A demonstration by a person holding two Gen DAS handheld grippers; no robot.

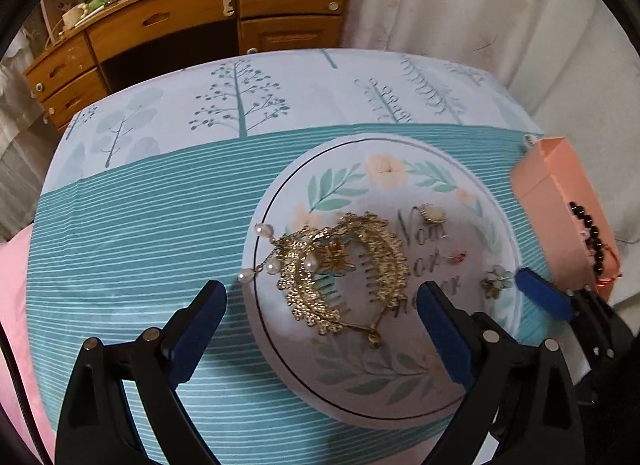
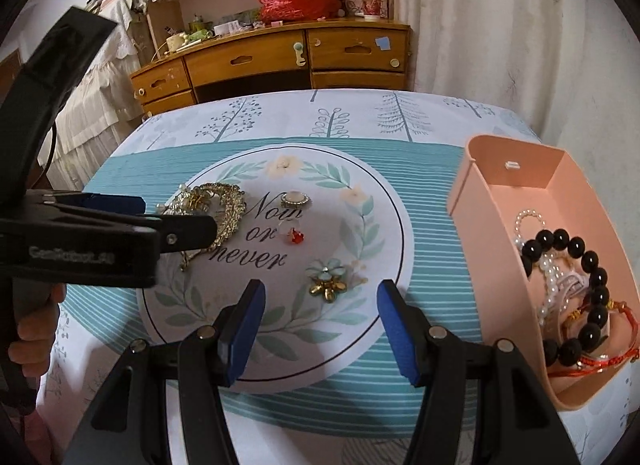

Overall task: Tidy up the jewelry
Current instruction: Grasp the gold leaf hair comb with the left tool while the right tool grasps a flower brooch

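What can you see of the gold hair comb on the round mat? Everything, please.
The gold hair comb looks like filigree metal, in curved leaf-shaped halves with short teeth along their inner edges. Thin chains ending in pearl drops trail off its left side to the mat's rim. It lies flat on the left part of the round floral mat, partly covering the printed lettering. The open left gripper hovers around it; contact cannot be confirmed. In the right wrist view that gripper partly hides it.

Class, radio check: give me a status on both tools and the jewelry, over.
Left tool open over gold hair comb. Right tool open, empty, near flower brooch. Pink box holds bracelets. Nothing blocking.
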